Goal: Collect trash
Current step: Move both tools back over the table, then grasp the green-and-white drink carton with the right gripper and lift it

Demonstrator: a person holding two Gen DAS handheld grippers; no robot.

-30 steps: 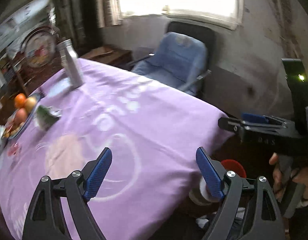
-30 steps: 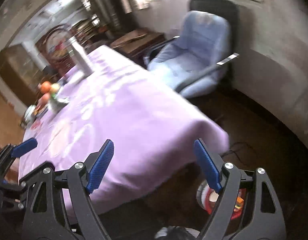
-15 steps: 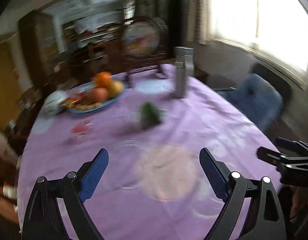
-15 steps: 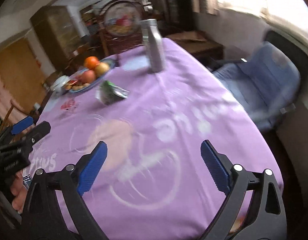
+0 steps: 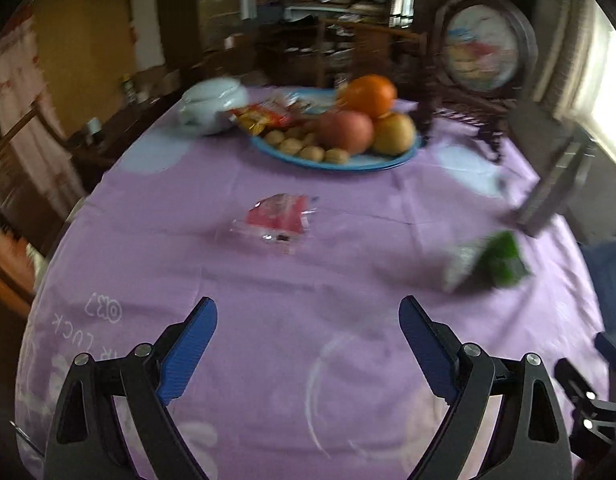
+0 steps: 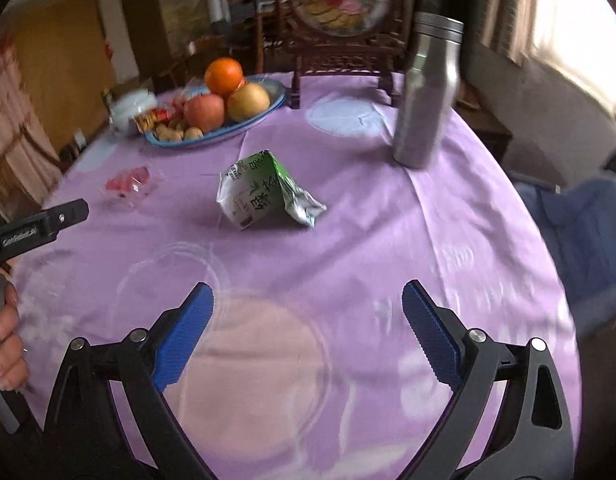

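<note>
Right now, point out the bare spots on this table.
Free: the purple cloth between both open claws and the crushed green carton; also between carton and steel bottle. Crowded: the far left, around the fruit plate and red wrapper.

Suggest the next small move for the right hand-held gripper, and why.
Probably ease the right hand-held gripper forward and down toward the crumpled green carton. Its jaws are open and empty, and the carton lies loose on the purple tablecloth almost straight ahead, clear of the steel bottle.
</note>
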